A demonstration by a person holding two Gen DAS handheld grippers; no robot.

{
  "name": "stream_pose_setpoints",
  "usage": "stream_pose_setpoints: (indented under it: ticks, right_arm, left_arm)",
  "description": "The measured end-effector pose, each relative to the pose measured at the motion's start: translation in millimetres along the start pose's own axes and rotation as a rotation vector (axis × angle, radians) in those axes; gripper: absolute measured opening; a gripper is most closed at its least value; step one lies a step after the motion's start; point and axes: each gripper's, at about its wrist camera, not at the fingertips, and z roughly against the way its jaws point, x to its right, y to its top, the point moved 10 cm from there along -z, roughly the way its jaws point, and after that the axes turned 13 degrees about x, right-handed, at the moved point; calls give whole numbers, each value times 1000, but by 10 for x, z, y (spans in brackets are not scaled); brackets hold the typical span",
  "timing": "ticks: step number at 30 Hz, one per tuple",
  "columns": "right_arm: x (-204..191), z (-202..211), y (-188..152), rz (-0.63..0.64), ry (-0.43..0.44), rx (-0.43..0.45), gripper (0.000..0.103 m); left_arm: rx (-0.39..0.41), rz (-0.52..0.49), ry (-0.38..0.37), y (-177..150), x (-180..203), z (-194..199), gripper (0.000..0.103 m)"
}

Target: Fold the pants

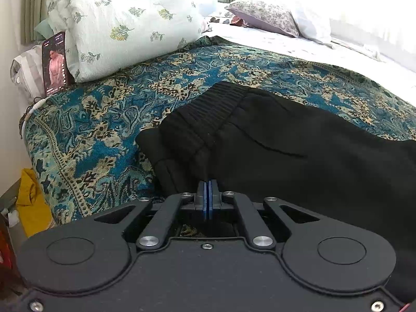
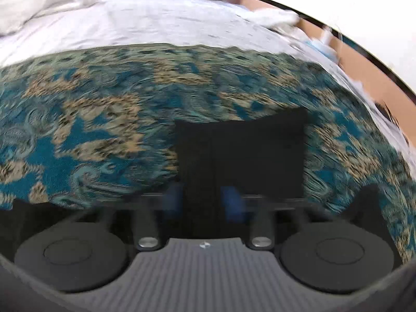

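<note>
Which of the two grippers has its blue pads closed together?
The left gripper: its pads meet, at the black pants. The right gripper shows a gap between pads.

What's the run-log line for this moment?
left gripper: shut on black fabric pants | right gripper: open around pant fabric | surface: teal paisley bedspread

one black pants (image 1: 286, 143), two pillows (image 1: 124, 23), one phone (image 1: 55, 63), two claws (image 1: 208, 195).

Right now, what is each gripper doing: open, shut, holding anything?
Left gripper: shut; whether it pinches the black pants cannot be told.
Right gripper: open, astride blurred black fabric.
</note>
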Motion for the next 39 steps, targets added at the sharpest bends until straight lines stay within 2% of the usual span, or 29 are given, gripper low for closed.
stream_pose_setpoints:
  ticks: [1,7,10,14,16,18,21,22,23,24,26,28,29,30,31,32,34,36,38,39]
  right_arm:
    - [93,18,-9,-16,-15,1,6]
    - [933,412,-169,-109,-66,56,4]
    - [1527,607,-286,-166,-130,64,4]
    - [2121,785,-631,-339,-109,-6,5]
    - [2285,872,-822,-401,-111,-29,5]
    - [2370,956,-998,-434,-105,-39,5]
    - [2369,1011,-1175,-428,-93,-41,7]
    - [2372,1018,-1187,-414,-89,-28,27]
    - [2359,1033,-1193,-401,-83,-15,38]
    - [2355,1051,-1187,-396,-82,-10,42]
    - [2350,1133,-1161,-382,-104,1,62]
    - [2364,1210,-1111,-345,-140,23,63]
    - [2335,1283,-1088,-323,-162,40,67]
    - [2291,1348,-1060,-304,-174,60,69]
    - [2195,1418,-1024,-285,-166,83,72]
    - [2077,1481,-995,-268,-140,101,75]
    - [1722,1604,-924,-230,-66,138,77]
    - [1258,1706,-865,-180,32,165,77]
    - [731,1800,-830,-125,146,184,77]
    - [448,1844,-819,-93,207,194,77]
  left_arm:
    - [0,1,1,0,-3,1,4]
    - [-1,-2,4,12,-4,-15,4]
    - [-8,19,7,47,-70,-22,4]
    - [-11,46,23,91,-154,1,3]
    - [-3,30,51,107,-196,9,3]
    - [-15,35,44,97,-207,1,3]
    - [-19,17,35,73,-169,9,4]
    - [-17,14,31,71,-147,20,4]
    - [-18,16,25,71,-128,31,6]
    - [-18,21,19,73,-107,44,7]
    - [-15,28,-3,81,-56,75,8]
    - [-2,32,-31,98,-1,123,9]
    - [7,28,-45,109,31,149,9]
    - [13,23,-56,120,64,172,12]
    - [20,16,-66,131,100,188,22]
    - [26,8,-78,140,142,201,33]
    - [35,-6,-94,150,223,219,44]
    - [41,-27,-111,152,303,232,50]
    - [43,-52,-113,137,357,221,61]
    - [43,-61,-110,122,366,207,64]
